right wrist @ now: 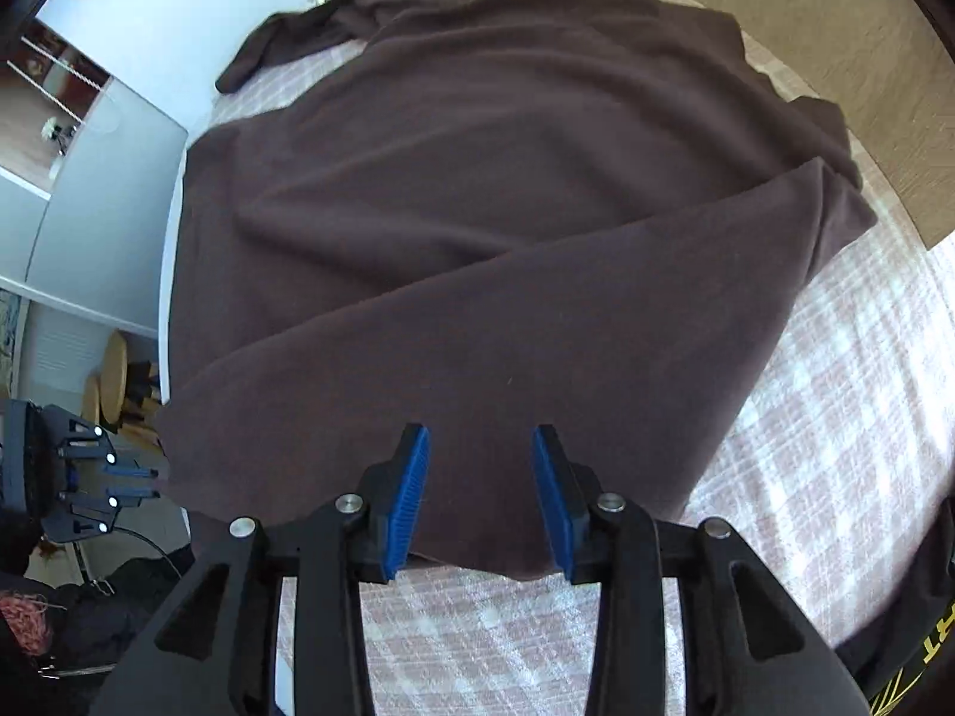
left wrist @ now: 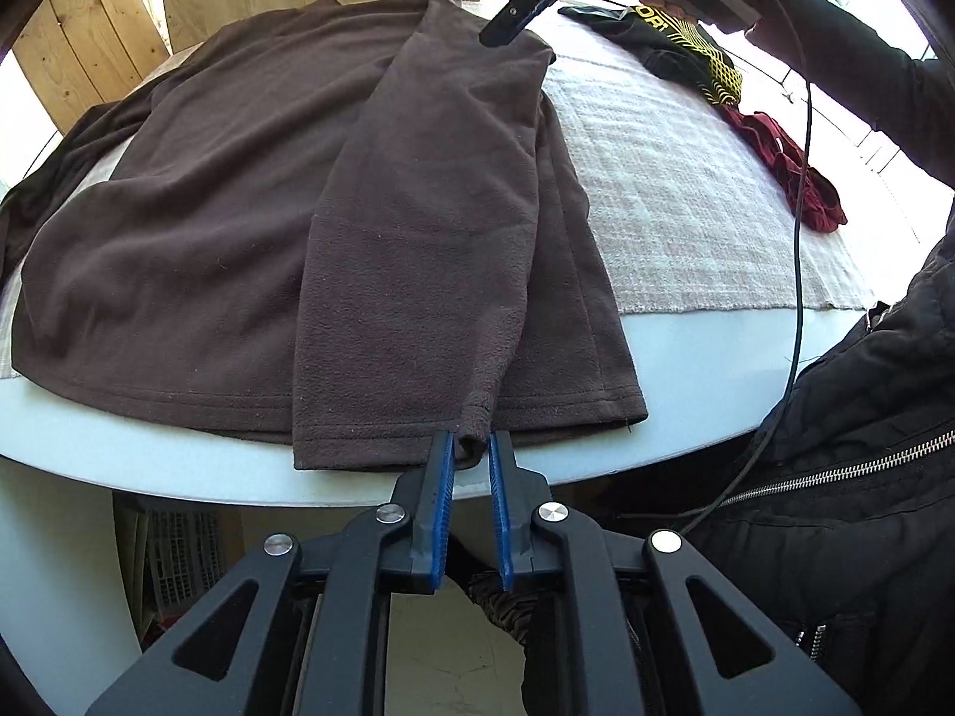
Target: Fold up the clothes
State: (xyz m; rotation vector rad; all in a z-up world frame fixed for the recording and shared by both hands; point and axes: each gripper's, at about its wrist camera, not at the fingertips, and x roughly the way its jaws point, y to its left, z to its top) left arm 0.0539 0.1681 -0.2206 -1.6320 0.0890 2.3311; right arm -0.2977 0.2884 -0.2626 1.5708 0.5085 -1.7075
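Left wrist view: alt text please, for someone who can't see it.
A brown fleece top lies spread on a round white table, one sleeve folded down over its body. The left tool pinches that sleeve's cuff at the table's near edge. The right tool hovers over the sleeve's far end.

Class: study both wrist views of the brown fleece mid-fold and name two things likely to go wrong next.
1. The left gripper pinches only the sleeve cuff at the table edge; it may slip out.
2. The right gripper hangs open above the brown fleece, holding nothing, so the folded panel may shift.
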